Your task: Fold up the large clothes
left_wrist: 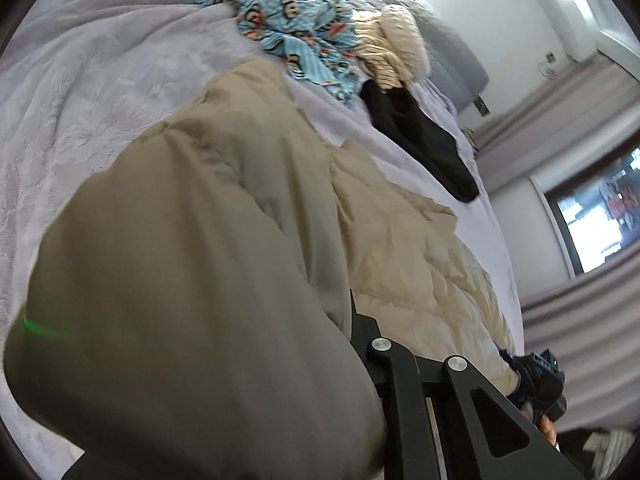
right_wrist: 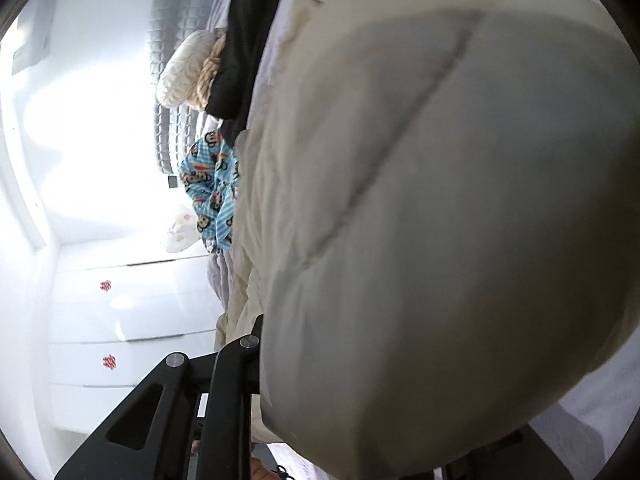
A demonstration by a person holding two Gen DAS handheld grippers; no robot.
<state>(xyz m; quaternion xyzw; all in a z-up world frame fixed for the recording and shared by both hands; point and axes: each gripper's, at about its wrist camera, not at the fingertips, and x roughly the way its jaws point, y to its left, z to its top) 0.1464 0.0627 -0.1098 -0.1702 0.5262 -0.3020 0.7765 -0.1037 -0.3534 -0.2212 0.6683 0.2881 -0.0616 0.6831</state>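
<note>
My left gripper [left_wrist: 352, 320]: jaws clamped on beige puffer jacket [left_wrist: 224, 216], padded fold bulging over left jaw, hiding fingertips. My right gripper [right_wrist: 260, 332]: jaws pinched on same jacket [right_wrist: 420, 200], quilted bulk swelling right of jaws, filling most of view. Rest of jacket spreads ahead of both jaws across lilac bedspread [left_wrist: 100, 80]. Beyond jacket, further ahead: black garment [left_wrist: 420, 136], blue monkey-print garment [left_wrist: 296, 36], cream knit piece [left_wrist: 392, 36]. Right gripper visible low right of left jaws [left_wrist: 540, 376], at jacket edge.
</note>
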